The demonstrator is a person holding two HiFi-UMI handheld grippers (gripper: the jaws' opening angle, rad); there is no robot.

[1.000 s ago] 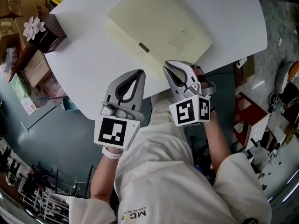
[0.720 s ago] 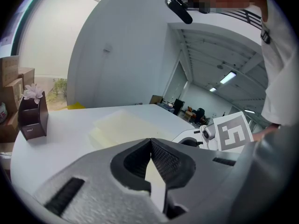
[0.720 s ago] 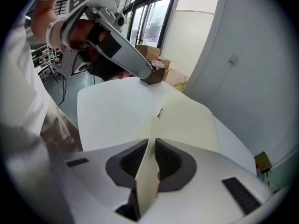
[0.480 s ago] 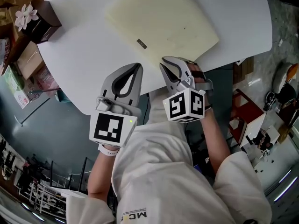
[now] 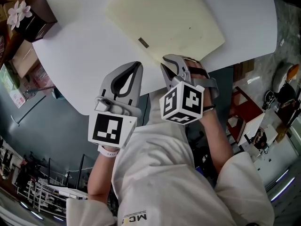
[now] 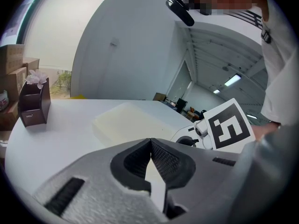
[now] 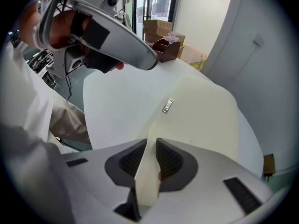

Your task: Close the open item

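1. From where my right tool (image 7: 150, 143) stands, I judge the task as almost done. The cream case (image 7: 205, 111) lies flat with its lid down and I see no gap along the near edge. What is left, I think, is only to let go fully and move away.
2. The right tool points steeply down at the near edge of the case. Its jaws are a little apart and have just been opening. The cream surface shows in the gap, but the pads do not seem to press on it. I cannot tell if the edge is really between them or only behind.
3. My left tool (image 6: 150, 141) is closed, tips together, and holds nothing. It hovers over the near edge of the tabletop (image 5: 84, 55), beside the right tool.
4. The case rests on the middle of the white tabletop, with a small metal label (image 5: 143, 43) on its lid.
5. Far off, at the tabletop's corner, stands a brown box with a flower (image 5: 33, 15), well apart from the case.
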